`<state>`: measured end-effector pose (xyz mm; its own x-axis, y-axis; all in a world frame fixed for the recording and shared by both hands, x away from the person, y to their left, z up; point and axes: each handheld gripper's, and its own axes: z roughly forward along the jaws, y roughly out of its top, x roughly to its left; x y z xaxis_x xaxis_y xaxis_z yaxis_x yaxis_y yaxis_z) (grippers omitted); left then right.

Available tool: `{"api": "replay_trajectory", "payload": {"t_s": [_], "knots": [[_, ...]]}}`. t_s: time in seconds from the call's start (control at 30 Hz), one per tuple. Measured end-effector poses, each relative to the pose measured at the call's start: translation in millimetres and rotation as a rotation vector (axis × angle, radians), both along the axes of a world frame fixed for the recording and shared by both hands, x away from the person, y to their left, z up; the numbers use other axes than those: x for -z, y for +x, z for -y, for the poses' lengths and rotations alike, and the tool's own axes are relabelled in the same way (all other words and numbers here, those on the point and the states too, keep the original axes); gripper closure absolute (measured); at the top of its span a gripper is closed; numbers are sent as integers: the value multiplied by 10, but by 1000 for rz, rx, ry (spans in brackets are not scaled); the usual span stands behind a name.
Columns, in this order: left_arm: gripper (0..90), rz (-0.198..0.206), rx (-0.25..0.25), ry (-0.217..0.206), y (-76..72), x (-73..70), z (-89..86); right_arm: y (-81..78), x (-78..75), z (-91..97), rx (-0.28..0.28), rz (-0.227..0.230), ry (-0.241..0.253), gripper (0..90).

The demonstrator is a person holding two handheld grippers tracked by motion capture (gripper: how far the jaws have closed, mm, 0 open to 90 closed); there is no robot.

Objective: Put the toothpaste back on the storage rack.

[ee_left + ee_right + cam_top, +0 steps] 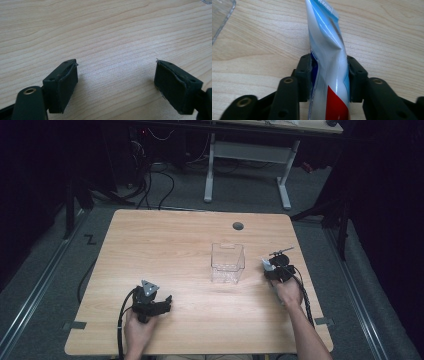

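Two grippers on a light wooden table (165, 245), one per hand, seen from above. Left gripper (162, 305) low and left of centre in the high view, grey three-cornered plate on top, held in the left hand (137, 330), cable trailing toward the bottom edge. Jaws spread wide in the left gripper view (116, 82), nothing between the pads, bare wood grain beneath and beyond.

Right gripper (270, 268) at right of centre in the high view, held in the right hand (289, 292), jaws pointing toward the top of the frame. Clamped narrow in the right gripper view (329, 75) on a white, blue and red toothpaste tube (327, 50), pads pressing both sides of it, crimped flat end reaching to the top edge of the frame. Tube's pale end (266, 264) just visible from above at the jaw tips.

Clear plastic box (227, 263) upright at centre of the table, just left of the right gripper, apart from it. Its transparent edge (222, 15) in the upper left corner of the right gripper view.
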<state>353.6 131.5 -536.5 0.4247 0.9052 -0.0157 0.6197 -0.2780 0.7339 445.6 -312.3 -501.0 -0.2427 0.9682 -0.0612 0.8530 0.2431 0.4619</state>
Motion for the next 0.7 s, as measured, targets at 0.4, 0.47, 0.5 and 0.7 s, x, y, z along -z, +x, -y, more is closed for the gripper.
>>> {"api": "replay_trajectory", "payload": {"t_s": [0.4,0.47,0.5,0.7], "knots": [[194,0,0,0,0,0,0,-28,-62,-3,-42,-19,26,689],[194,0,0,0,0,0,0,-43,-86,0,-48,-13,35,690],[194,0,0,0,0,0,0,-53,-100,-1,-50,-4,43,691],[194,0,0,0,0,0,0,-121,-214,20,-65,32,84,695]]}}
